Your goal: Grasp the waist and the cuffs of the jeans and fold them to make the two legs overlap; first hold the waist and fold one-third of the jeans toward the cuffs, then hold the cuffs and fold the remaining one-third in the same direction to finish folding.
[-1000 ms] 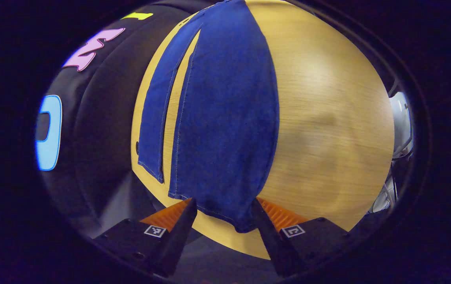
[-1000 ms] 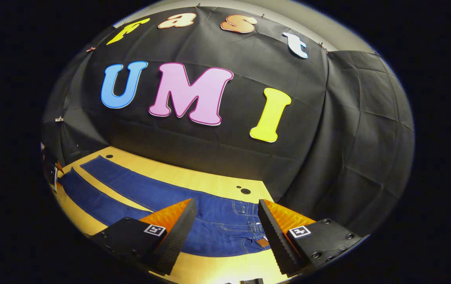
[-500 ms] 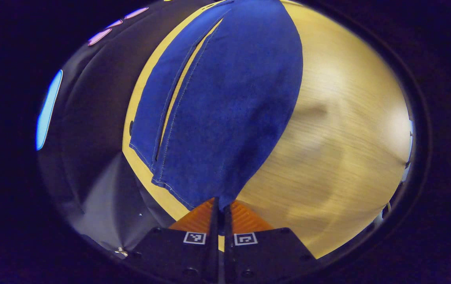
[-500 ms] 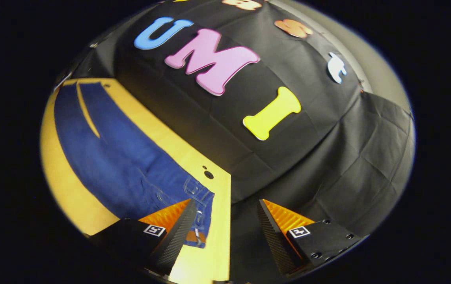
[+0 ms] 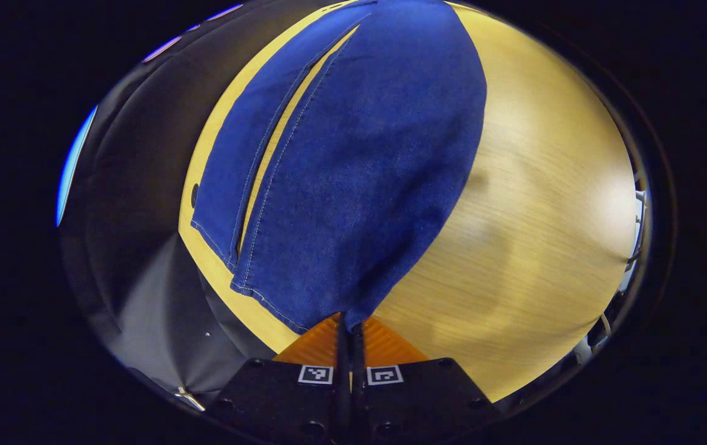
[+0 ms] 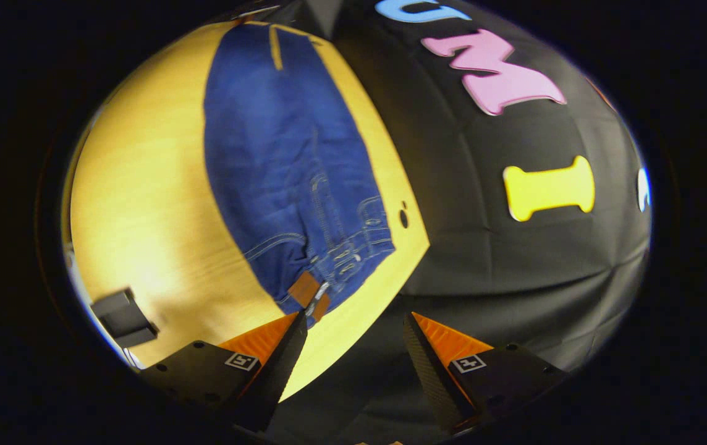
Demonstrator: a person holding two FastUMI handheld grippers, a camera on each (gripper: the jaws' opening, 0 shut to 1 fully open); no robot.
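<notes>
Jeans (image 5: pixel 353 154) flat on table (image 5: pixel 533 204), legs side by side.

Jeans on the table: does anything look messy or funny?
Nothing much stands out. The jeans lie flat on the wooden table, legs side by side with a thin gap between them. The left gripper pinches one cuff corner, lifting it slightly. The right gripper is open near the waist.

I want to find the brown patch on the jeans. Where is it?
In the right gripper view, the brown patch sits on the jeans' waistband, at the table's near edge, just above the right gripper's left finger.
</notes>
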